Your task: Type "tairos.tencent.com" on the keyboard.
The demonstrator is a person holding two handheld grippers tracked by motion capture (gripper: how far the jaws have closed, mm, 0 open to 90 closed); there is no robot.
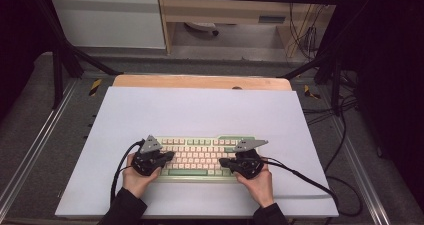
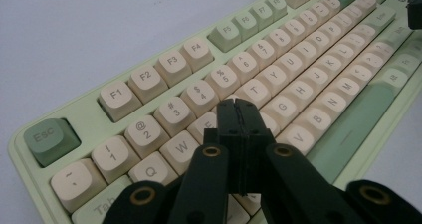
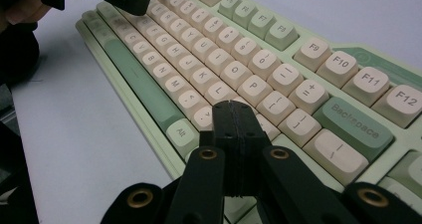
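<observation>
I see a keyboard (image 1: 200,157) lying flat on a big white mat (image 1: 200,110), close to my side of the table. It is light green, with cream keys and a few darker green ones.

My left gripper (image 1: 167,157) is over the left end of the keyboard. Its two black jaws are pressed tight together with nothing between them. In the left gripper view the closed tips (image 2: 238,107) sit low over the letter keys, close to the E and R keys. I cannot tell if they touch a key. The green Esc key (image 2: 50,140) is off at the near corner.

My right gripper (image 1: 223,162) is over the right end of the keyboard. Its jaws are closed tight too, and they hold nothing. In the right gripper view the tips (image 3: 234,109) hang low over the keys just past the P key, and the green Backspace key (image 3: 354,127) is just beside them. I cannot tell if they touch here either.

A black cable trails from each gripper back across the mat. The two grippers point toward each other, with the middle keys between them.
</observation>
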